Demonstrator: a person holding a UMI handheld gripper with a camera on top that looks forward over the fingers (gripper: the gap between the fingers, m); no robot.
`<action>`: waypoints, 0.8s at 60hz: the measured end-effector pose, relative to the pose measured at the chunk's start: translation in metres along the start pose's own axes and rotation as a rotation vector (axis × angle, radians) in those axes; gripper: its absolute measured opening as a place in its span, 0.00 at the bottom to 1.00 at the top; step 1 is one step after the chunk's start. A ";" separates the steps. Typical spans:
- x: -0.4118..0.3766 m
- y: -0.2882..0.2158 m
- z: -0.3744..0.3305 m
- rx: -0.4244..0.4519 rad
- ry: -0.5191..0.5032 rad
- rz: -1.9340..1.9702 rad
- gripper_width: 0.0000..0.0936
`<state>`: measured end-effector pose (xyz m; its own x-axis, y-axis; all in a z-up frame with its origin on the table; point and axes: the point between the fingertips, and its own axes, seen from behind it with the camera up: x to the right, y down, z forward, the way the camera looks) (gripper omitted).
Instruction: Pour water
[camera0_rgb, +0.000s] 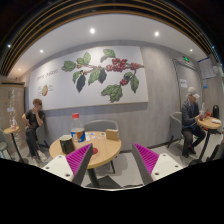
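Nearest the lens, the hand-held gripper, its two fingers spread wide apart with nothing between them, magenta pads facing inward. Just beyond the fingertips, a round wooden tabletop. Standing on its far left part, a tall bottle with a white body and a red-orange cap, upright, ahead of and slightly left of the left finger. Near it, toward the left rim, a small dark box-like item, too small to identify. To the right of the bottle, a low pale object, possibly a cup or container, hard to tell. Behind the tabletop, a light grey chair.

Farther back, a white wall carrying a large mural of green leaves and red berries. Seated at far left, a person at a small side table. Seated at far right, another person at a wooden table. Overhead, recessed ceiling lights glowing.
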<state>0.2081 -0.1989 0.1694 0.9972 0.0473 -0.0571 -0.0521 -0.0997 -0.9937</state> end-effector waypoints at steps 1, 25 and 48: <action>-0.001 0.000 0.000 0.000 -0.004 0.001 0.90; -0.055 0.011 0.032 -0.008 -0.084 -0.086 0.90; -0.148 0.026 0.144 0.017 -0.186 -0.105 0.89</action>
<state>0.0516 -0.0650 0.1384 0.9705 0.2392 0.0314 0.0490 -0.0682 -0.9965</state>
